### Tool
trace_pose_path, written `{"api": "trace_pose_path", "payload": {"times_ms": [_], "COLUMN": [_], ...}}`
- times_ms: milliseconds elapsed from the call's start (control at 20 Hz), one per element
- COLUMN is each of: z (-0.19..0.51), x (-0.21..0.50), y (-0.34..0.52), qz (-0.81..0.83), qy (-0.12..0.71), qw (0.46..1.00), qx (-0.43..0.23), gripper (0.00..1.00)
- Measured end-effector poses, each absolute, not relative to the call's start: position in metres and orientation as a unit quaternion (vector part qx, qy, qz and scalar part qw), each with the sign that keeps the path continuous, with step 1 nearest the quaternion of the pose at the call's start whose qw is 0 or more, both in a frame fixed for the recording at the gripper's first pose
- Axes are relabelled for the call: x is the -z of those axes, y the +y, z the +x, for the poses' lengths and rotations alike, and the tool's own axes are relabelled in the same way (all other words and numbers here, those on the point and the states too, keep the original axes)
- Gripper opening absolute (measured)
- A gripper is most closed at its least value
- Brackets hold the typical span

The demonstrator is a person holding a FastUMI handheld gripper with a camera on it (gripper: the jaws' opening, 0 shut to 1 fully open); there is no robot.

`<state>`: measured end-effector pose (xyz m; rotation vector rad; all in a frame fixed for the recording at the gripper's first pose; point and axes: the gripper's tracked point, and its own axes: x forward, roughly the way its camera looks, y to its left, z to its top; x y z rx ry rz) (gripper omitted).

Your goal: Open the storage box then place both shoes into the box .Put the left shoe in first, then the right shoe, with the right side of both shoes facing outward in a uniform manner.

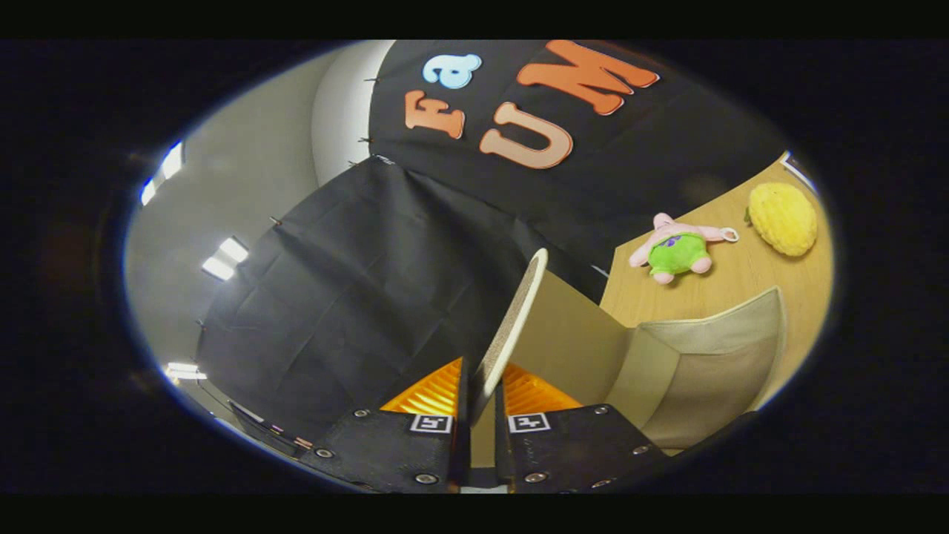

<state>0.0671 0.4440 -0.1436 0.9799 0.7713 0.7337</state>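
— Your tongs (482, 404) are nearly closed, both fingers pinching the edge of the storage box's lid (519, 311). See how it stands?

— Edge-on, rising straight ahead from between the fingers.

— Right. Its long axis runs away from you, and the storage box (704, 371) lies open to the right on the desk (712, 289). A plush toy (678, 252) and a yellow toy (782, 219) sit beyond. You'd likely swing the lid leftward, away from the box.
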Motion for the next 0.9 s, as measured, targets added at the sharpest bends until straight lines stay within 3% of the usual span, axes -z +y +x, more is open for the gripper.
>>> {"api": "trace_pose_path", "payload": {"times_ms": [300,650,800,900], "z": [0.067,0.07,0.056,0.053], "x": [0.179,0.252,0.268,0.264], "y": [0.526,0.535,0.534,0.522], "qz": [0.379,0.349,0.359,0.344], "qy": [0.387,0.462,0.51,0.505], "qw": [0.78,0.788,0.75,0.758], "qx": [-0.314,-0.211,-0.218,-0.23], "gripper": [0.13,0.13,0.29,0.39]}}
